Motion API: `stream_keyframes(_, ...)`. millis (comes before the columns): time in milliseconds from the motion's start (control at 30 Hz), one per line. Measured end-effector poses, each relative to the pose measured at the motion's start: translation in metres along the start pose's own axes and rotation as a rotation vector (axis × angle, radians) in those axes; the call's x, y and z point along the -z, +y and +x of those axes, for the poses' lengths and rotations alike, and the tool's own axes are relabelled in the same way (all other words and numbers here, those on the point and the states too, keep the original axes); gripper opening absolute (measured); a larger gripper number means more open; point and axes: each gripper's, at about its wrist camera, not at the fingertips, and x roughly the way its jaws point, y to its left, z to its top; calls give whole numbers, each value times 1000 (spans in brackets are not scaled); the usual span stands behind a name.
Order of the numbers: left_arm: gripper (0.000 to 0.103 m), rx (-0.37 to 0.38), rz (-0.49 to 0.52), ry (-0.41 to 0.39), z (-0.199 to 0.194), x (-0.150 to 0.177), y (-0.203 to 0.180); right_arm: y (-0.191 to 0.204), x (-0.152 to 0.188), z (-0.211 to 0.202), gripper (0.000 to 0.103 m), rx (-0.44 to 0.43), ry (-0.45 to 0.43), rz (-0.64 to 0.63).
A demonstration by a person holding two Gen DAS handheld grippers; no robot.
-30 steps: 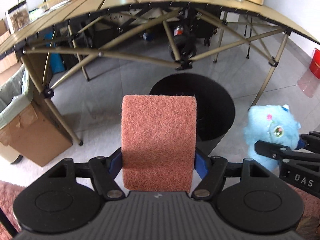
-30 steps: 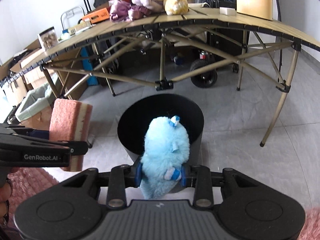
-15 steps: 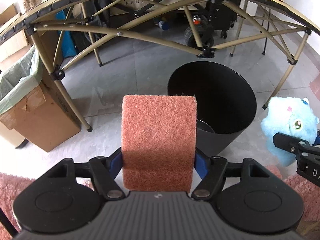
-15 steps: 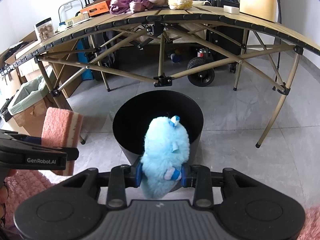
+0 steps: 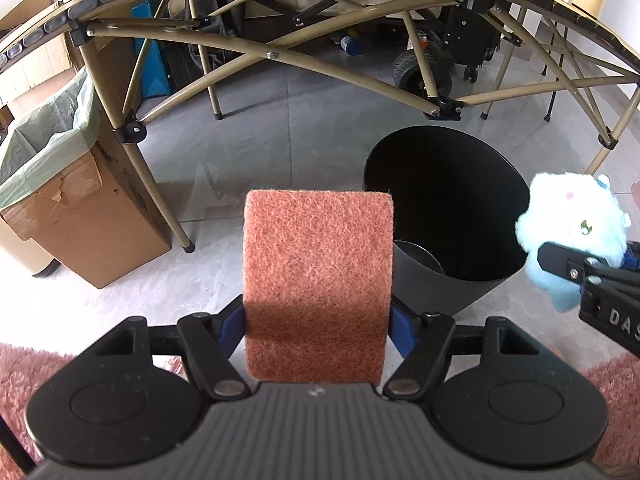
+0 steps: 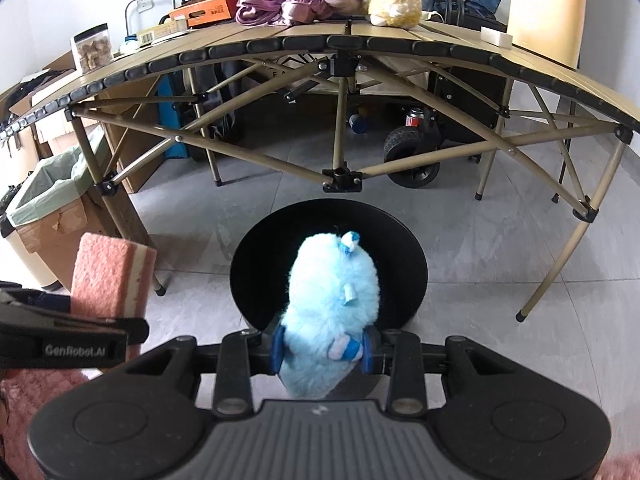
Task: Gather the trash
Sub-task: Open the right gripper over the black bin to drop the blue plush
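My left gripper (image 5: 318,320) is shut on a reddish-brown scouring sponge (image 5: 318,280), held upright to the left of a black trash bin (image 5: 448,216) on the floor. The sponge also shows in the right wrist view (image 6: 114,280), with its pale foam edge. My right gripper (image 6: 322,354) is shut on a light blue plush toy (image 6: 334,308), held over the near rim of the bin (image 6: 408,264). The plush shows at the right of the left wrist view (image 5: 572,228), next to the bin's right rim.
A folding table (image 6: 320,48) with tan legs stands behind the bin, with plush toys, clothes and boxes on top. A cardboard box with a green liner (image 5: 60,184) stands at the left. A pink shag rug (image 5: 24,368) lies under both grippers. A wheeled cart (image 6: 412,156) sits under the table.
Both grippers have risen and tilted down toward the bin. The bin's opening now shows more fully. The plush sits over the near rim. Both grips are unchanged.
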Motion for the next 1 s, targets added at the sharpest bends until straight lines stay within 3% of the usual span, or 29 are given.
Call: stream_keyframes(1000, 72, -94, -83, 6, 21, -18, 13, 3, -40, 78, 34, -12, 42, 11)
